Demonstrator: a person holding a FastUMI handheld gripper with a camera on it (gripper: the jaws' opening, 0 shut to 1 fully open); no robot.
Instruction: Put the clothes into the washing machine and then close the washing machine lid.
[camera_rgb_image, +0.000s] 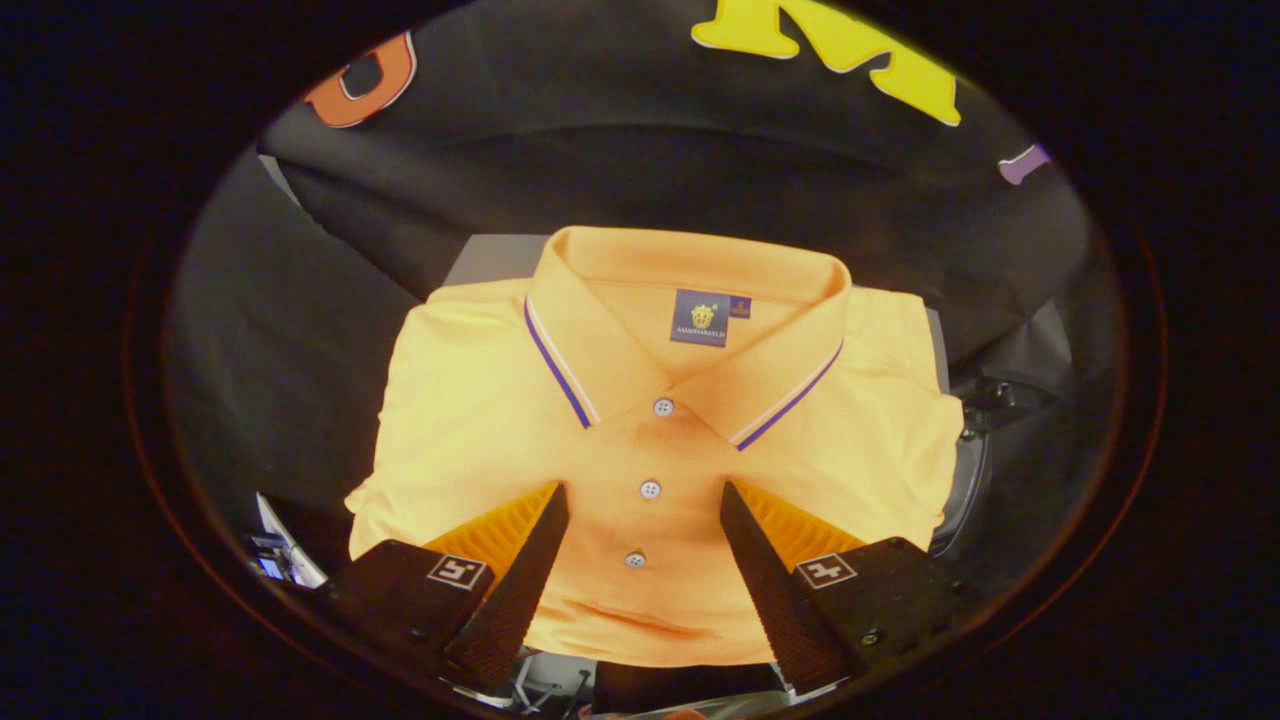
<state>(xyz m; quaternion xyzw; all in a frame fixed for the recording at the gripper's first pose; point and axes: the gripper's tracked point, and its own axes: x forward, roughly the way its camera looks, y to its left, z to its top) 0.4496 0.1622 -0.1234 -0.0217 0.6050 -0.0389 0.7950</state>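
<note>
A folded orange polo shirt (560, 420) lies flat on a grey surface (495, 258), collar away from me, with a blue and white stripe along the collar edge and three white buttons down its placket. My gripper (645, 492) hovers over the shirt's lower half with its fingers (520, 560) spread wide. The placket and two of the buttons lie between the fingers. I cannot tell whether the fingertips touch the cloth. Nothing is pinched between them.
Black cloth walls close in behind the shirt and on both sides. A dark curved metal part (985, 440) stands just past the shirt's right edge. Small bits of gear (275, 560) show below the shirt's left corner.
</note>
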